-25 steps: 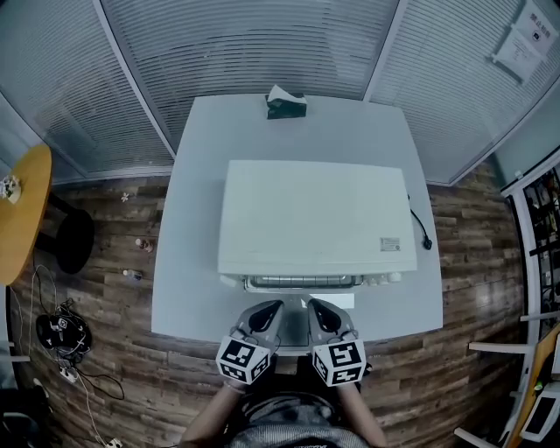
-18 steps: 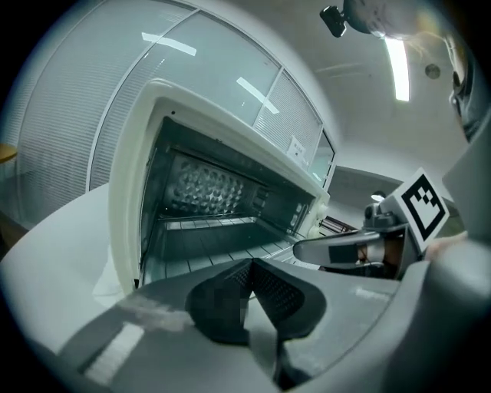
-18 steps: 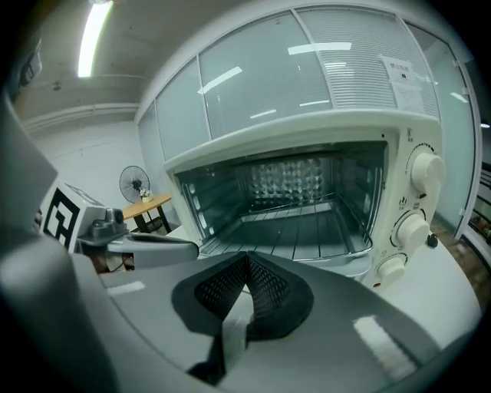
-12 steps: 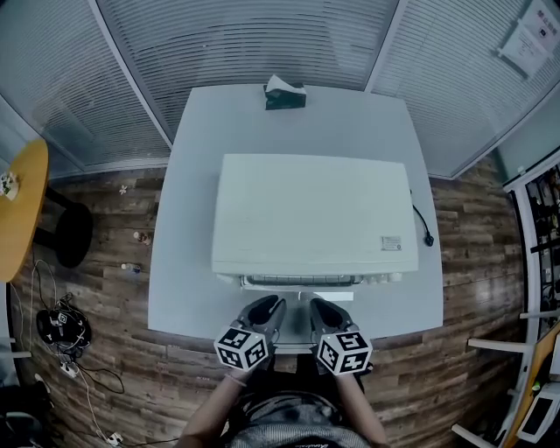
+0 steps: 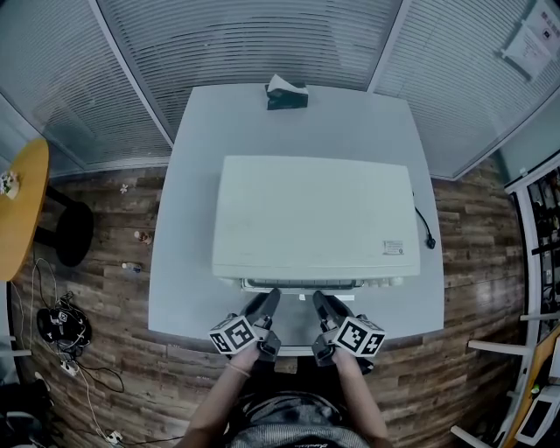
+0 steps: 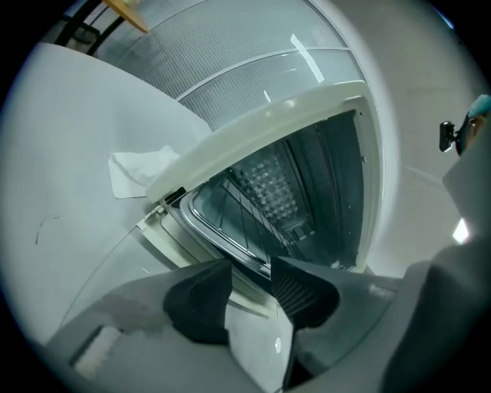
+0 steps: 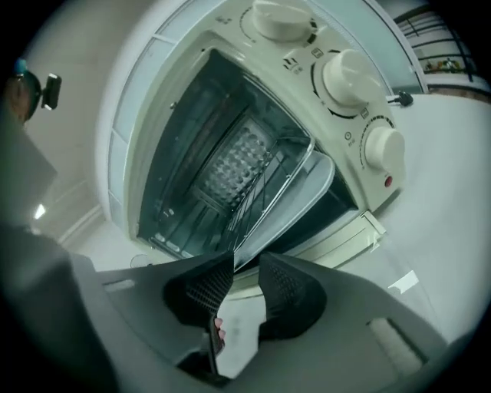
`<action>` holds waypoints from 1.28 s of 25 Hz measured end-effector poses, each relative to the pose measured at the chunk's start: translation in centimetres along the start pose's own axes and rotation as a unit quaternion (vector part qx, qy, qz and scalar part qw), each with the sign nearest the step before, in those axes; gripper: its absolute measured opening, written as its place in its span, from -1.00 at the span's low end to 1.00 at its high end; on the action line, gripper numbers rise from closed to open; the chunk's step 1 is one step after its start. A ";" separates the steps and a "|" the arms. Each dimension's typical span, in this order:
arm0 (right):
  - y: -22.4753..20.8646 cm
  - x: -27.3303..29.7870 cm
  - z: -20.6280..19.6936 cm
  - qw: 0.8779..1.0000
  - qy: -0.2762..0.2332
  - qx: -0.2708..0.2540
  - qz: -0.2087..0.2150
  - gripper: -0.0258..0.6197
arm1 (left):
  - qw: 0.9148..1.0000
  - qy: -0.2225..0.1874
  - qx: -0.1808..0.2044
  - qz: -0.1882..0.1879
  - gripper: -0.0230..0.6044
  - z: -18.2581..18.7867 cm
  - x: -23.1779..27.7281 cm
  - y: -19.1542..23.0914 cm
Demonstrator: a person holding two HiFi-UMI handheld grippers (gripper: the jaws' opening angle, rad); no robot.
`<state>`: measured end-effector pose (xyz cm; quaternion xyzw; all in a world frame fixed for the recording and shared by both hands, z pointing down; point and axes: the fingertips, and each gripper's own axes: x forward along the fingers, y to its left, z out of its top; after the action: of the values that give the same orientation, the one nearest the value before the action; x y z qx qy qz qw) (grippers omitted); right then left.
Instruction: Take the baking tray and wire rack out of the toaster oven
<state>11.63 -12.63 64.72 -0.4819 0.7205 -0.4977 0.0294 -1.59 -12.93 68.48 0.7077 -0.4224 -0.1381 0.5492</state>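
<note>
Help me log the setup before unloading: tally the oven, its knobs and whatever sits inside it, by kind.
Toaster oven: 1
Knobs: 3
Baking tray: 1
Wire rack: 1
Total: 6

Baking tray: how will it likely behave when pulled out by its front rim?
The tray looks like thin, smooth sheet metal: probably stiff, light, slippery at the rim. It sits close under the rack, so pulling may drag that along.
</note>
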 end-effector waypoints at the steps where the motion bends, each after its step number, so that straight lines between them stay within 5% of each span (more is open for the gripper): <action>1: -0.1 0.2 0.2 1.000 -0.002 0.008 0.004 -0.62 | 1.000 0.000 -0.002 -0.004 -0.42 0.0 0.2 0.0; 12: 1.1 -0.7 -0.1 0.997 -0.017 0.052 0.045 -0.72 | 0.999 0.001 -0.027 -0.042 -0.58 -0.5 -1.2 -0.7; 23: 1.8 -3.8 -3.4 0.995 -0.011 0.085 0.056 -0.77 | 0.997 0.060 -0.027 -0.027 -0.50 -2.8 -5.1 0.4; 26: 1.6 -3.8 -3.6 0.996 -0.011 0.077 0.050 -0.76 | 0.999 0.036 -0.025 0.004 -0.30 -1.3 -5.7 1.9; 32: 0.5 -3.6 -3.7 0.998 0.002 0.052 0.020 -0.55 | 0.999 -0.019 -0.025 0.024 -0.29 2.4 -4.8 3.8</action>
<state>11.25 -7.50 64.62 -0.4645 0.7030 -0.5348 0.0630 -7.79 -11.03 69.77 0.6811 -0.4458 -0.1484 0.5616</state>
